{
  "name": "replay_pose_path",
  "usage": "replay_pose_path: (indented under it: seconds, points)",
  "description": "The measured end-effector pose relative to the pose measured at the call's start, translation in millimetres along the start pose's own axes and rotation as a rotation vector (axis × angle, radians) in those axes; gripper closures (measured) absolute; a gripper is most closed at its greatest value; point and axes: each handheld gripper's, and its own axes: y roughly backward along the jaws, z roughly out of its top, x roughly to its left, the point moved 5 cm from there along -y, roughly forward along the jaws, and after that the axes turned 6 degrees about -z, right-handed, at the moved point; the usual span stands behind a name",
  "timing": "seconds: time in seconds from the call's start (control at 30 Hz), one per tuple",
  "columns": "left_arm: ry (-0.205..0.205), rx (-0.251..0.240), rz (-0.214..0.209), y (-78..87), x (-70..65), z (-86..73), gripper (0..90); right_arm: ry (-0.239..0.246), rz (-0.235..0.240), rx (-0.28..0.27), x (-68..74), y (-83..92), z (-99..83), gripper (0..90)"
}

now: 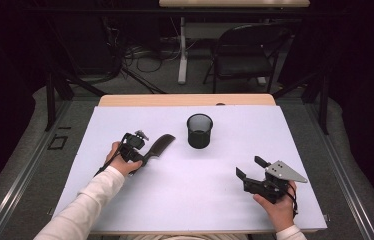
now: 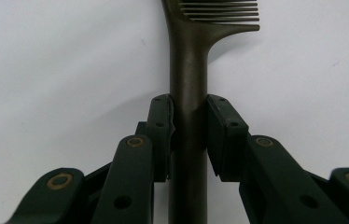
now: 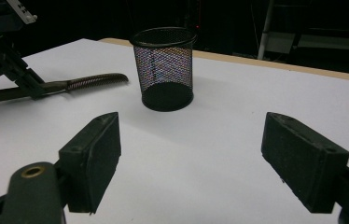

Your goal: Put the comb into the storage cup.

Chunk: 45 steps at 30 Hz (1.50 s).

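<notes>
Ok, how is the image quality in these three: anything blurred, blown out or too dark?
High view: white table evenly lit, background nearly black, comb small but clear. Left gripper view: sharp on the comb handle, its shadow falls to the right. Right gripper view: own fingers soft, mesh cup shows coloured moiré.

We see a white-topped table point(image 1: 195, 190) filling the lower middle of the frame, bearing a black mesh cup point(image 1: 199, 130) at centre and a dark comb point(image 1: 159, 147) left of it.
</notes>
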Motion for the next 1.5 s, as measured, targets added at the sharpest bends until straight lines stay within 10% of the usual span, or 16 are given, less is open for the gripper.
replay_pose_path:
  seconds: [1.5]
  points:
    - [-0.019, -0.292, 0.02, 44.6, -10.7, 12.4, 72.2, 0.002, 0.001, 0.004, 0.1, -0.3, -0.6, 19.5]
